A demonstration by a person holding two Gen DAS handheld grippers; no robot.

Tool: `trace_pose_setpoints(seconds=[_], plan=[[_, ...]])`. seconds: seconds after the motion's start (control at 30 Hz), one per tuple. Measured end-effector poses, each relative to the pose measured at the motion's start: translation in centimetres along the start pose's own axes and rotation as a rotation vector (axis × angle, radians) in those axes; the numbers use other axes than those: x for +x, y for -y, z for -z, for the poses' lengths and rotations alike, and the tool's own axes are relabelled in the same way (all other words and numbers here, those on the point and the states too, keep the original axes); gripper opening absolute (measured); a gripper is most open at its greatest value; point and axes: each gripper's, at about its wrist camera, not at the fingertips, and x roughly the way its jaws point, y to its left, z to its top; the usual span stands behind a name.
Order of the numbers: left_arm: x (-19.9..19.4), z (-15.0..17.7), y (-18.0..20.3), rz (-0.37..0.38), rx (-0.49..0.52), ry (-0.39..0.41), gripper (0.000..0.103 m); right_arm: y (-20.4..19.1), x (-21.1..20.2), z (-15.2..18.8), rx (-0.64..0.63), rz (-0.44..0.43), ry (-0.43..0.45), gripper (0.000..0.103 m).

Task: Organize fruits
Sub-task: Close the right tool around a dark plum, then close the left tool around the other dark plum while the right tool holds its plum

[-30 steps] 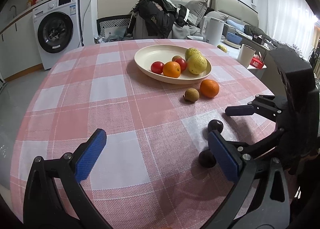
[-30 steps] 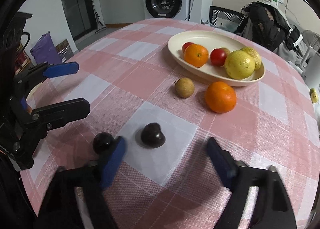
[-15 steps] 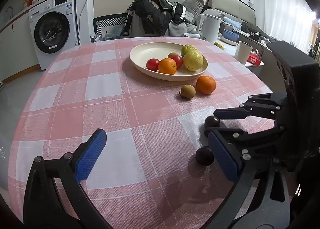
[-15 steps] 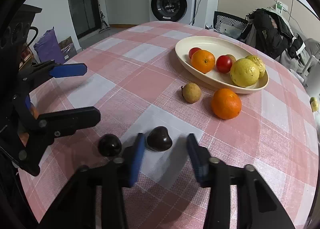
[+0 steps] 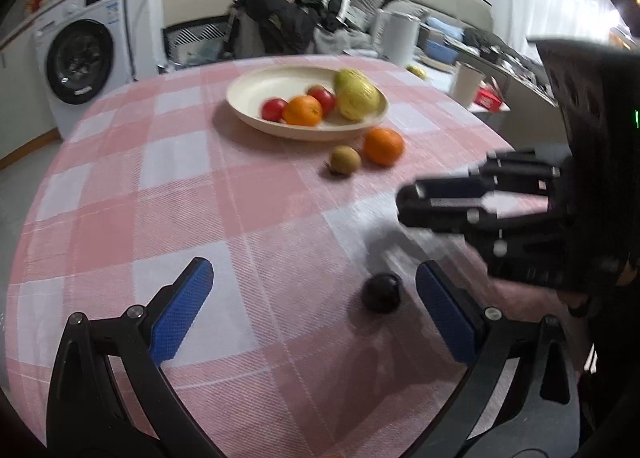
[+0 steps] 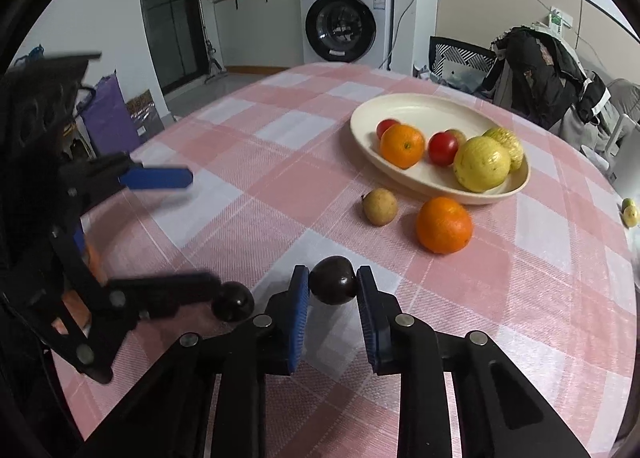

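Note:
My right gripper (image 6: pixel 333 290) is shut on a dark purple fruit (image 6: pixel 333 285) and holds it just above the pink checked tablecloth; it also shows in the left wrist view (image 5: pixel 412 200). A second dark fruit (image 5: pixel 381 292) lies on the cloth, inside my open left gripper (image 5: pixel 314 304) near its right finger; it also shows in the right wrist view (image 6: pixel 233 300). The cream plate (image 6: pixel 420 108) holds an orange, two tomatoes and yellow-green fruits. A loose orange (image 6: pixel 444 224) and a brown kiwi-like fruit (image 6: pixel 380 206) lie in front of the plate.
The round table's edge (image 5: pixel 28 226) curves off to the left. A washing machine (image 6: pixel 346 28) and a chair piled with dark clothes (image 6: pixel 540 74) stand beyond the table. A small yellow fruit (image 6: pixel 630 214) lies at the far right.
My right gripper closed on the dark fruit and lifted it slightly. My left gripper moved forward, so the other dark fruit now sits between its fingers.

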Motion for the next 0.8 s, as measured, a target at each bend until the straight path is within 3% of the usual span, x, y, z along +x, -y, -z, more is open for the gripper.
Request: trace_pose_setpoints(seconds=[0.13,0.43,0.67,0.8], plan=[[0.9,0.4,1.0,0.031,0.039,-0.052,0.093,0.4,-0.4,-0.1,0.013,0.0,0.007,0.025],[1.7,0.9,2.1,0.07,0.079,-0.099,0.056,0.3,-0.1,0.0,0.007,0.0,-0.003,0.025],[1.5,0.9,2.3,0.102,0.078,-0.101,0.045,0.3,-0.1,0.0,0.01,0.004,-0.005,0.025],[1.5,0.9,2.7,0.111,0.093,-0.101,0.034,0.3,-0.1,0.0,0.009,0.004,-0.002,0.025]])
